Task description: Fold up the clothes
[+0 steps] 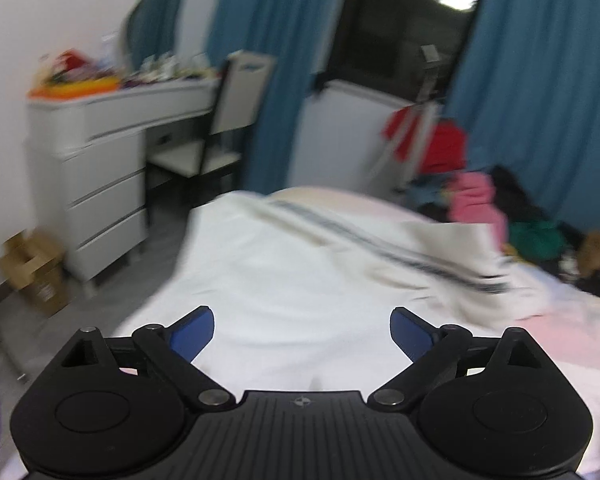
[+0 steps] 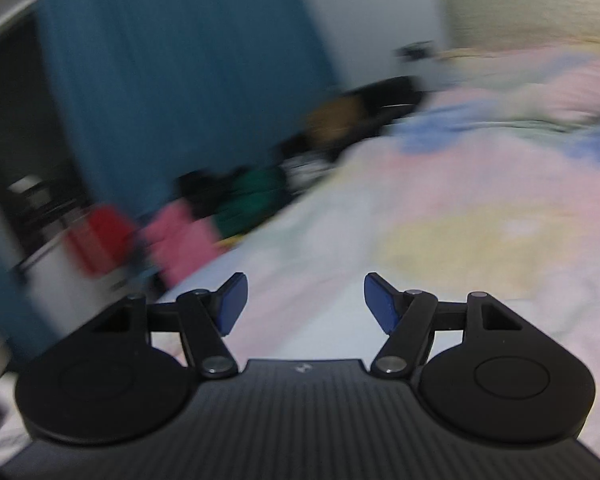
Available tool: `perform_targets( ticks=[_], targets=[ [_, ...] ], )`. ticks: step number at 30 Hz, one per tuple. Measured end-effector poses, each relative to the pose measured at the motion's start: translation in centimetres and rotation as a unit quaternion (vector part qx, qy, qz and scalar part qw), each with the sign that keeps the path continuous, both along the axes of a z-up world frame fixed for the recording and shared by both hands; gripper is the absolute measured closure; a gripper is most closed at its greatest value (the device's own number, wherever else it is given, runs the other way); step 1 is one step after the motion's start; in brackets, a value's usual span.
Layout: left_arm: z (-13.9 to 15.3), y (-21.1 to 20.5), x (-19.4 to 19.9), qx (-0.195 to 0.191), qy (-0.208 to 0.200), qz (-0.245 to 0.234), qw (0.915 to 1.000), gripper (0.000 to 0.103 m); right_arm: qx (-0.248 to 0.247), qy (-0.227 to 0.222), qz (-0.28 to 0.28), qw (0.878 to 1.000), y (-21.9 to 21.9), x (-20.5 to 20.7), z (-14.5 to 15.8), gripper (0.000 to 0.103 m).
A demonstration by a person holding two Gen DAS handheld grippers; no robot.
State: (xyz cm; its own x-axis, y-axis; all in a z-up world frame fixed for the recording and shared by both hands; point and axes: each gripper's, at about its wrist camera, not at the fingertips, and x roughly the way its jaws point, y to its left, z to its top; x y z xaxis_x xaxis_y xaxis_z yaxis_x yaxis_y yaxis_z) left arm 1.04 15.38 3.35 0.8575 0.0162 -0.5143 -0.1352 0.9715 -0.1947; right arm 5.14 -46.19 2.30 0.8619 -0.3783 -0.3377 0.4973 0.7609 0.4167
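A white garment (image 1: 284,272) with a dark stripe band (image 1: 380,248) lies spread on the bed, filling the middle of the left wrist view. My left gripper (image 1: 302,330) is open and empty, held just above the garment's near part. My right gripper (image 2: 305,300) is open and empty above the pastel patterned bedsheet (image 2: 460,220); that view is blurred and the white garment does not show in it.
A heap of clothes, pink (image 1: 476,196), red (image 1: 440,148) and green (image 1: 540,236), lies at the bed's far right; it also shows in the right wrist view (image 2: 188,236). A white dresser (image 1: 100,176) and chair (image 1: 216,136) stand left. Blue curtains (image 1: 276,40) hang behind. A cardboard box (image 1: 36,272) sits on the floor.
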Motion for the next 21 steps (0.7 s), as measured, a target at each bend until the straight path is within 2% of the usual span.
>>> perform_targets(
  ticks=[3,6,10,12,16,18,21],
  targets=[
    [0.3,-5.0,0.6,0.015,-0.024,-0.044,0.9986,0.006,-0.019,-0.011,0.071,0.997,3.1,0.0,1.4,0.035],
    [-0.1,-9.7,2.0,0.035,-0.031,-0.088,0.9950,0.006,-0.032,-0.018,0.124,0.992,5.3,-0.4,1.9,0.035],
    [-1.6,-13.7,3.9,0.044,-0.038,-0.129,0.9900,0.006,-0.043,-0.017,0.182,0.982,7.6,-0.4,1.7,0.035],
    [-3.0,-14.8,4.5,0.054,-0.045,-0.141,0.9875,0.006,-0.032,-0.010,0.211,0.977,8.3,0.4,1.3,0.035],
    [-6.8,-14.8,5.7,0.049,-0.036,-0.145,0.9875,0.006,0.028,0.023,0.240,0.970,8.1,2.9,-1.0,0.035],
    [-8.4,-14.2,6.1,0.037,-0.026,-0.144,0.9886,0.006,0.072,0.040,0.257,0.963,7.3,5.5,-2.2,0.035],
    [-10.6,-13.3,6.6,0.022,-0.016,-0.140,0.9898,0.005,0.143,0.043,0.257,0.955,5.8,10.0,-4.5,0.035]
  ],
)
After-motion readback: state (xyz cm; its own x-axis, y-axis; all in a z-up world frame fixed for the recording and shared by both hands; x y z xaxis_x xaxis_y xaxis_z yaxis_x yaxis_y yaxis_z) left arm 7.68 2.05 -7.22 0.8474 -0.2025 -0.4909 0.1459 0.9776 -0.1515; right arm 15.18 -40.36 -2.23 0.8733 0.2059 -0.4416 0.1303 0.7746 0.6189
